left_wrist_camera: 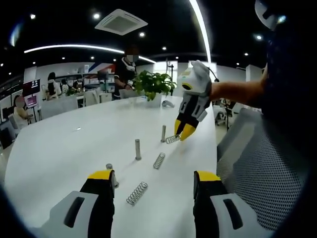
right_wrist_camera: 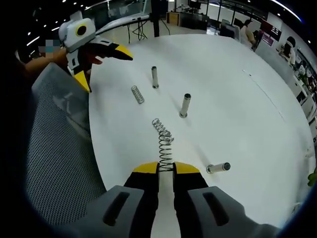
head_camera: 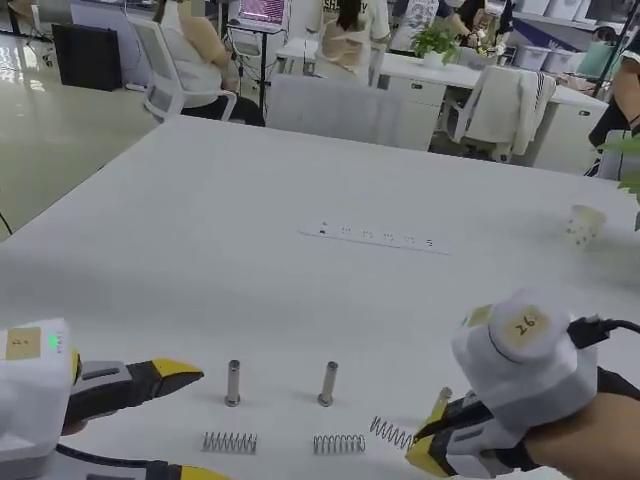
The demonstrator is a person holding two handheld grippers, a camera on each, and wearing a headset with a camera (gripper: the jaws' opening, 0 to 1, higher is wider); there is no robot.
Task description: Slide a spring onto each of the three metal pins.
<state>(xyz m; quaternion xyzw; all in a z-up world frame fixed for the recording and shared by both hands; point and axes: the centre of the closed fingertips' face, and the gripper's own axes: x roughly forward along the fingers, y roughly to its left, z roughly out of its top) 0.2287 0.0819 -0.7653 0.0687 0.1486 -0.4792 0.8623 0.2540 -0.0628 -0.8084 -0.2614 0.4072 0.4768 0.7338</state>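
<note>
Left claw point(head_camera: 195, 422) stands released at the bench's point(head_camera: 300, 180) near-left corner, beside two upright pins point(head_camera: 233, 383). The right claw point(head_camera: 425, 452) is clenched on one end of a spring point(head_camera: 392, 433), and two loose springs point(head_camera: 230, 441) lie along the near edge.

In the left gripper view, the left claw point(left_wrist_camera: 154, 177) gapes wide above one loose spring point(left_wrist_camera: 137, 193), with the pins point(left_wrist_camera: 138, 149) beyond.

In the right gripper view, the right claw point(right_wrist_camera: 166, 169) pinches the spring point(right_wrist_camera: 165, 154), and a third pin point(right_wrist_camera: 218, 167) sits just beside it.
</note>
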